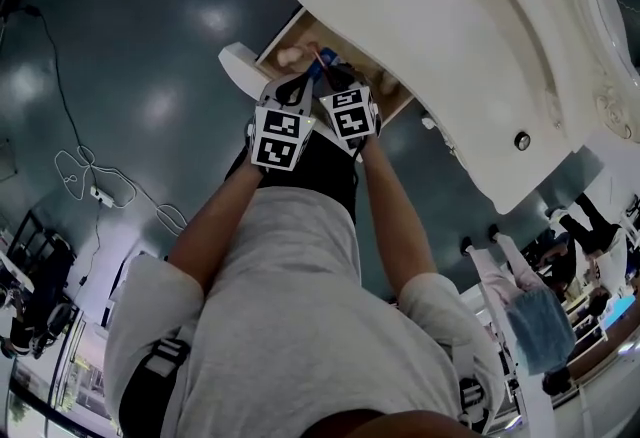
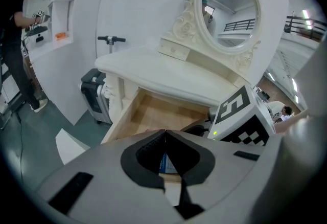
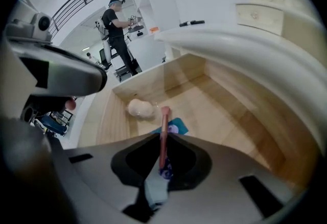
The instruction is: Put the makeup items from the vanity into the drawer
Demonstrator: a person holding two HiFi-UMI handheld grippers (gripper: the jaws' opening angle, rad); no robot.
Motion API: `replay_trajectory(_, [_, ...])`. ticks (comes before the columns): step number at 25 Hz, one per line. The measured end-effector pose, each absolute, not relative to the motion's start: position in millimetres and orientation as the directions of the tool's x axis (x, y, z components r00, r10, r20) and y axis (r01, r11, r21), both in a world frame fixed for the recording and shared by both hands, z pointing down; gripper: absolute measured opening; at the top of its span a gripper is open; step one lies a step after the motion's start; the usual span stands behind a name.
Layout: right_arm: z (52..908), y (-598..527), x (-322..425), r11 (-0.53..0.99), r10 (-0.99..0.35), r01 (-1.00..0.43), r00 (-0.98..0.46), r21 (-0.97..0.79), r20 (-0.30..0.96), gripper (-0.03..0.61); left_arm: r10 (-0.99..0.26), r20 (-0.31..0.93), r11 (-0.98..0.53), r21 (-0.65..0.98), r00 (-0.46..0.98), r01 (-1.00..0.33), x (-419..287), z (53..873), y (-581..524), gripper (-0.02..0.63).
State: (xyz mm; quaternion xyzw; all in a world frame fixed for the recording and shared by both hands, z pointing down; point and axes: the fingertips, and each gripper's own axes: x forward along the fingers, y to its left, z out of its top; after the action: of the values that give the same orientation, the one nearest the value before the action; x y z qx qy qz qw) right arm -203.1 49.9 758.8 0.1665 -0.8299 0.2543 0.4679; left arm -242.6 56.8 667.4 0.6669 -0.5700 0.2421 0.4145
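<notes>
The right gripper [image 3: 162, 138] has its jaws pinched on a slim pink stick [image 3: 164, 123], probably a makeup pencil or brush handle. The stick juts out past the jaw tips over the open light-wood drawer [image 3: 219, 110] of the white vanity [image 2: 168, 72]. It is not yet resting on the drawer floor. A pale beige round puff [image 3: 141, 109] and a flat teal packet [image 3: 176, 127] already lie in the drawer just beyond the stick's free end. The left gripper [image 2: 164, 133] hangs just beside the right one over the drawer front, its jaws pressed together with nothing between the tips. This looks like the placing step, and the main risk is in the release. The stick is thin and round and most of its length hangs free, so it could swivel in the pads. If let go while tilted and off the floor, it could bounce or roll toward the drawer's corner. Lowering it without care could poke the free end into the puff and shove it aside. The two grippers are crowded together, with the right one's marker cube [image 2: 240, 115] close alongside the left. A sideways shift could knock them together and jar the grip. The vanity top overhangs the back of the drawer, so reaching deeper risks a bump against its edge.
</notes>
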Motion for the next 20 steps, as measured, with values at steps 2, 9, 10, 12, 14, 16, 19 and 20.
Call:
replay_trajectory(2, [763, 53, -201, 0.810, -0.026, -0.517, -0.503, -0.276, 0.864, 0.050, -0.560, 0.792, -0.022, 0.277, 0.241, -0.961, -242, 666, 57, 0.008])
replay_trajectory(9, [754, 57, -194, 0.802, -0.023, -0.528, -0.495, -0.279, 0.869, 0.100, -0.548, 0.792, -0.050, 0.292, 0.271, -0.955, -238, 663, 60, 0.008])
replay_trajectory(10, [748, 53, -191, 0.800, -0.042, -0.537, -0.494, -0.267, 0.868, 0.098, -0.549, 0.789, -0.060, 0.294, 0.277, -0.954, -236, 661, 58, 0.007])
replay_trajectory(12, [733, 45, -188, 0.786, -0.084, -0.563, -0.506, -0.255, 0.858, 0.075, -0.550, 0.780, -0.091, 0.298, 0.298, -0.950, -232, 656, 53, 0.008])
replay_trajectory(14, [714, 38, -184, 0.770, -0.126, -0.585, -0.532, -0.255, 0.838, 0.049, -0.553, 0.769, -0.130, 0.301, 0.321, -0.945, -226, 648, 47, 0.006])
replay_trajectory(16, [691, 34, -180, 0.760, -0.162, -0.596, -0.561, -0.261, 0.811, 0.024, -0.566, 0.755, -0.166, 0.288, 0.330, -0.943, -219, 633, 42, 0.008])
replay_trajectory(19, [649, 25, -170, 0.726, -0.249, -0.636, -0.598, -0.262, 0.762, 0.015, -0.607, 0.721, -0.234, 0.240, 0.334, -0.942, -208, 602, 34, 0.008])
replay_trajectory(20, [635, 21, -166, 0.713, -0.283, -0.654, -0.596, -0.250, 0.751, 0.015, -0.616, 0.709, -0.246, 0.243, 0.345, -0.938, -204, 592, 33, 0.008])
